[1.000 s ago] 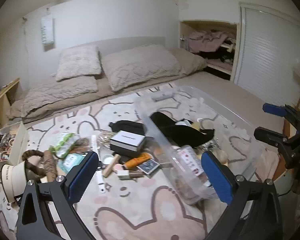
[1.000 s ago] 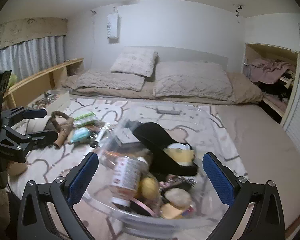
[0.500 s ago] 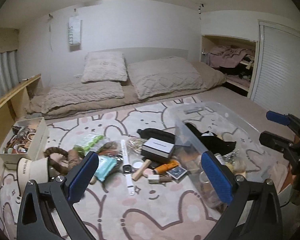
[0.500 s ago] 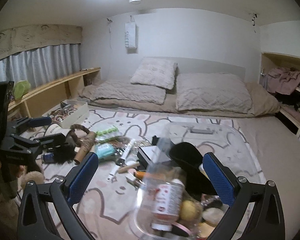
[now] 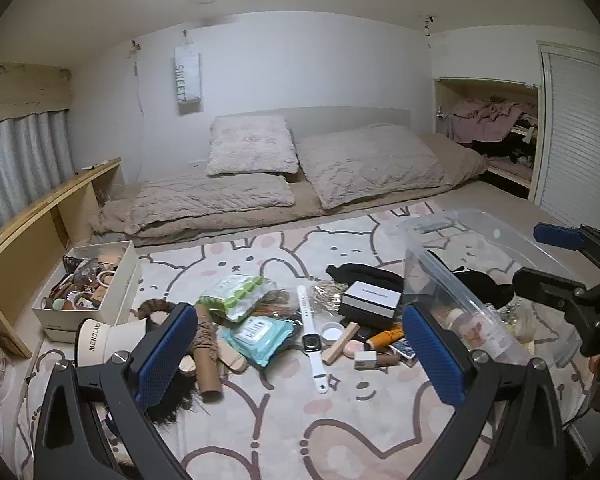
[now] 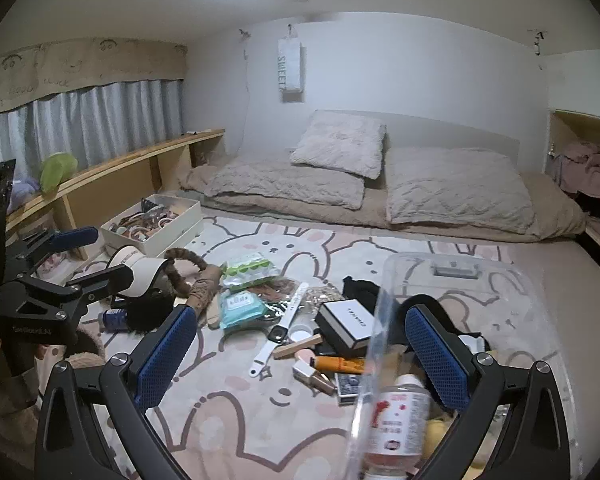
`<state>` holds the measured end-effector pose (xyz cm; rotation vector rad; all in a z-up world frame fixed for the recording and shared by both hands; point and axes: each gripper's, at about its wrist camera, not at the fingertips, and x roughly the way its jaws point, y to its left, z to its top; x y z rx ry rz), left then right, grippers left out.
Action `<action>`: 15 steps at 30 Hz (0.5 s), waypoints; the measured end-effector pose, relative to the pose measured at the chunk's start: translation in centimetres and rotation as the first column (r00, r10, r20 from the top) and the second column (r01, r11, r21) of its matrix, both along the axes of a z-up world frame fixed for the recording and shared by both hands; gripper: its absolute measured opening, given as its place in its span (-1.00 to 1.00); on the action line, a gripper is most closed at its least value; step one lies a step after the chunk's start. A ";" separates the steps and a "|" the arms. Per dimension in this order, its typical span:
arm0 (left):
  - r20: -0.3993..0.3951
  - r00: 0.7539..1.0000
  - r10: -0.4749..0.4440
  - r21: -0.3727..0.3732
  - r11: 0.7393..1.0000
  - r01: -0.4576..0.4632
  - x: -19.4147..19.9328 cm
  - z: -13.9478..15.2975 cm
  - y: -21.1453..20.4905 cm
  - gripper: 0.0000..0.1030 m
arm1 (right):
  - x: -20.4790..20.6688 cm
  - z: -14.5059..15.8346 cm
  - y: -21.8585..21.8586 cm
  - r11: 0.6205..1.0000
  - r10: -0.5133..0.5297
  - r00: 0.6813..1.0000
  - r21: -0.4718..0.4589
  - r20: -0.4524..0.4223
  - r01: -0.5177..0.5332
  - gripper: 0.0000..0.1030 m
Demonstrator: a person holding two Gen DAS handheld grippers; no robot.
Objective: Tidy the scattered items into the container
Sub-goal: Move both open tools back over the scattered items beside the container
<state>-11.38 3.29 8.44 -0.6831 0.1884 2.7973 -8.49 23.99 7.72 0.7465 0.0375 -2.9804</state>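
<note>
Left wrist view: left gripper [image 5: 296,346] hovers above the bunny-print blanket [image 5: 260,420] on the bed, jaws wide and empty. From left to right lie a white accessory box [image 5: 116,292], a beige visor cap [image 5: 100,336], a cardboard tube [image 5: 208,368], a green snack packet [image 5: 236,296], a teal wipes pack [image 5: 258,334], a white smartwatch [image 5: 312,340], a black-and-white box [image 5: 370,298] and an orange tube [image 5: 386,336]. Beside these loose items, at right, stands the clear plastic container [image 5: 440,280], already holding a bottle and a black item. The right gripper [image 5: 556,260] appears beyond the container, jaws wide and empty.

Right wrist view: the left gripper [image 6: 88,256] is at the left edge. The right gripper [image 6: 300,354] hovers over the scattered items, jaws wide and empty, its right finger over the container [image 6: 520,280], where a red-labelled bottle [image 6: 396,420] lies.
</note>
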 end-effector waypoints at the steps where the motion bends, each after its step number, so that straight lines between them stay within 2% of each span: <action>1: -0.004 1.000 0.005 0.000 1.000 -0.005 0.0 -0.2 -0.3 1.00 | -0.2 -0.1 -0.3 1.000 0.004 1.000 0.002 0.001 -0.004 1.00; 8: -0.004 0.997 0.071 -0.001 0.997 -0.071 -1.2 -1.9 -2.6 1.00 | -2.4 -2.4 -2.6 0.999 0.041 0.998 0.016 0.038 -0.042 1.00; 15: 0.048 0.986 0.158 -0.012 0.987 -0.158 -3.6 -6.0 -5.0 1.00 | -4.6 -5.4 -3.5 0.996 0.044 0.996 0.068 0.080 -0.049 1.00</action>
